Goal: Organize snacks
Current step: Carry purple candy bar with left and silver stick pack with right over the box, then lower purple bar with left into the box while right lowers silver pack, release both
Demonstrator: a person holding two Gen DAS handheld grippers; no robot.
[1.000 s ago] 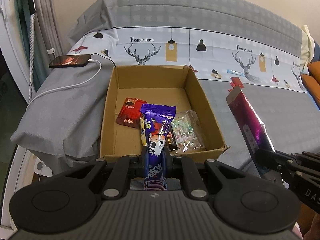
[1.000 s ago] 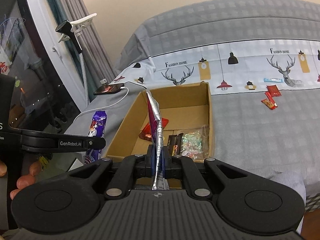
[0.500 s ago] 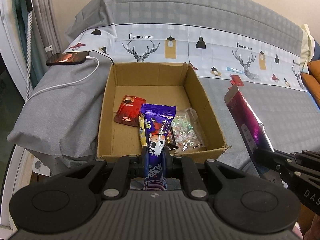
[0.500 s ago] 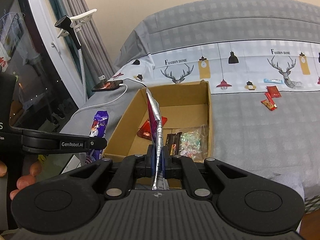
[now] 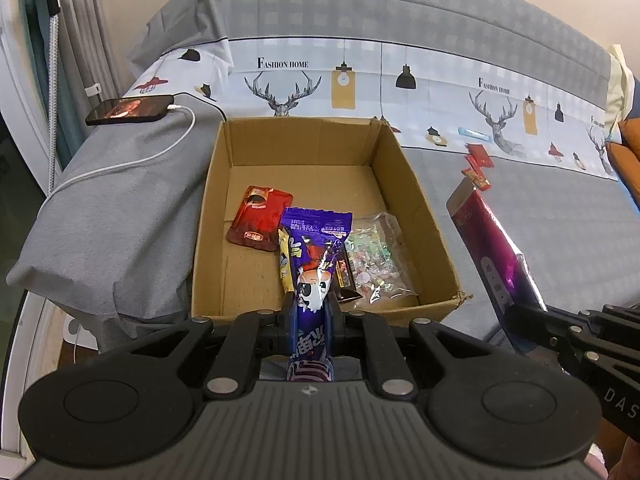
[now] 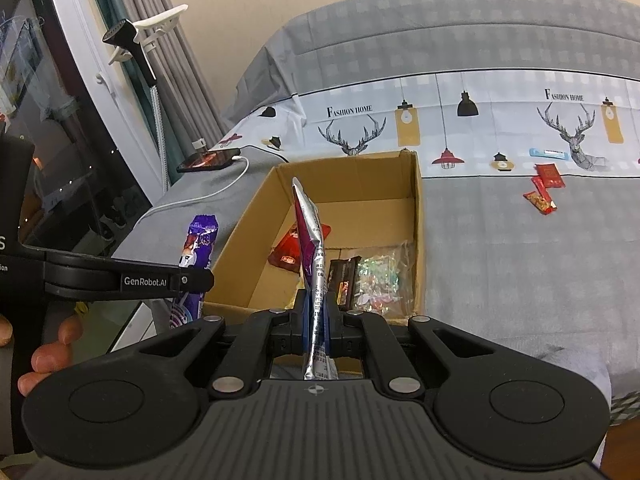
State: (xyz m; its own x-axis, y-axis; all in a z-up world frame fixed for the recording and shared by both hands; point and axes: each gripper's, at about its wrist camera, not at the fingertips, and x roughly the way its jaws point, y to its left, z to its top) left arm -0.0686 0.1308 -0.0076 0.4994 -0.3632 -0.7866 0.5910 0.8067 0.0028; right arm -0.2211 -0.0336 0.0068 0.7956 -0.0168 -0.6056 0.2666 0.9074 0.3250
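My left gripper [image 5: 309,312] is shut on a purple snack pack [image 5: 314,256] and holds it upright over the near edge of the cardboard box [image 5: 416,184]. My right gripper [image 6: 316,312] is shut on a magenta and silver pouch [image 6: 310,236], also at the box's near edge [image 6: 418,216]; the pouch shows in the left wrist view [image 5: 492,240]. In the box lie a red packet [image 5: 258,218], a clear bag of candies [image 5: 374,258] and a dark bar [image 5: 345,276].
The box sits on a grey bed cover. A phone [image 5: 130,109] with a white charging cable [image 5: 132,162] lies left of the box. Small red packets [image 6: 544,190] and a blue stick [image 6: 550,154] lie on the bed to the right. A window and curtain stand at left.
Both grippers have drifted slightly nearer the box, still holding their packs. The box contents have not moved.
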